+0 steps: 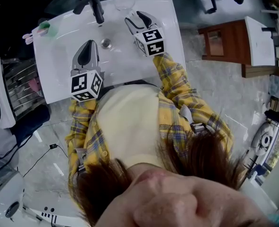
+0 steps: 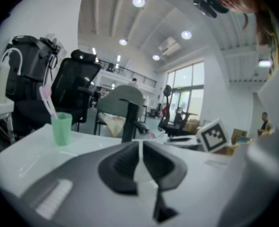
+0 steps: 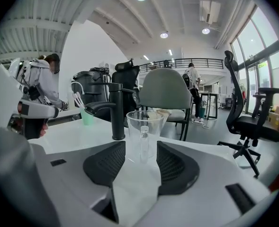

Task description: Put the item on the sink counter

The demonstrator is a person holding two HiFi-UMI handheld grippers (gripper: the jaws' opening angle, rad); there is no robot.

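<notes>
The white sink counter (image 1: 170, 25) fills the space in front of the person, its shallow basin sunk into the middle and a broad flat rim running round it. The person leans over its near edge in yellow plaid sleeves (image 1: 175, 86), one hand-held tool reaching out over the basin on each side. The right gripper (image 1: 138, 16) is at the far right of the basin, pointing toward the back rim; in the right gripper view (image 3: 140, 148) its two dark ribbed pads stand wide apart and press on nothing. The left gripper (image 1: 87, 46) hangs over the near left part of the basin, and its own view (image 2: 140, 145) shows the jaws drawn together to a thin slit with nothing between them. A black tap (image 1: 95, 6) rises from the back rim, its spout reaching out over the basin. Just to the right of the tap the clear glass cup (image 1: 124, 1) stands upright on the back rim of the counter; from the right gripper it sits straight ahead (image 3: 145, 126), lined up with the gap between the open pads, its handle turned toward them, and clear of both. At the far left corner of the counter stands a green plastic cup (image 1: 48, 30) with a pink toothbrush (image 2: 47, 100) leaning out of it. The round metal drain (image 1: 105, 43) lies in the basin floor between the two grippers.
</notes>
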